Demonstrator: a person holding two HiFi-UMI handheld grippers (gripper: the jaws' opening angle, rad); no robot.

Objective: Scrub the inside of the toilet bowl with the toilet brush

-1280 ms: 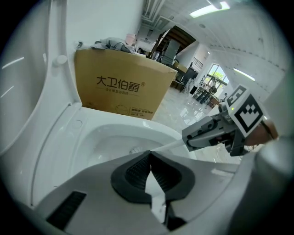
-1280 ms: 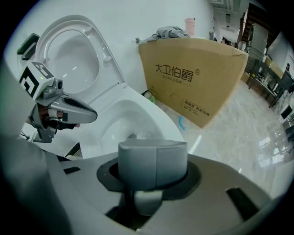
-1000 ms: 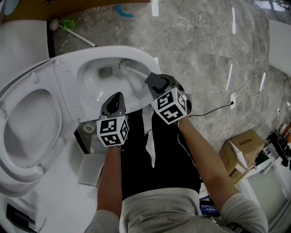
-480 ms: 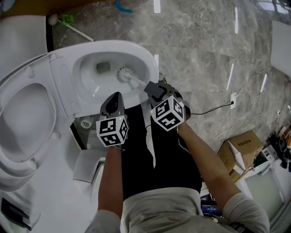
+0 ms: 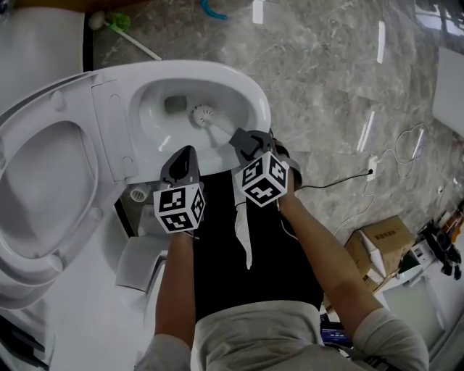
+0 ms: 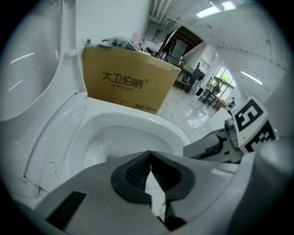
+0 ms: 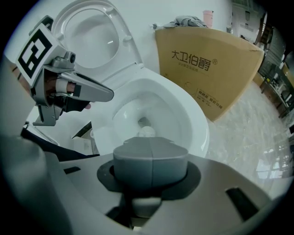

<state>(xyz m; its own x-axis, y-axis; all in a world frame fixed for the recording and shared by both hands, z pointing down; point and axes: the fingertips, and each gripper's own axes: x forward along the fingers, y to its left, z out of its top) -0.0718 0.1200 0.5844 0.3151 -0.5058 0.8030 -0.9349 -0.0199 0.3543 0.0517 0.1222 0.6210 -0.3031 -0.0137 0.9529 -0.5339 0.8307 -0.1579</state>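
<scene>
The white toilet bowl is open at the top centre of the head view, its seat and lid raised to the left. The toilet brush's white head rests inside the bowl beside the drain, and its handle slants back to my right gripper, which is shut on it at the bowl's near rim. In the right gripper view the brush head peeks out past the closed jaws. My left gripper hovers shut at the near rim, left of the right one; a thin white sliver shows between its pads.
A brown printed cardboard box stands behind the toilet. A second brush with a green part and a blue item lie on the marble floor beyond. A cable and socket and another cardboard box are at the right.
The brush head has slid a little from the far side of the bowl toward its near side, next to the drain. The left gripper has stayed put.
</scene>
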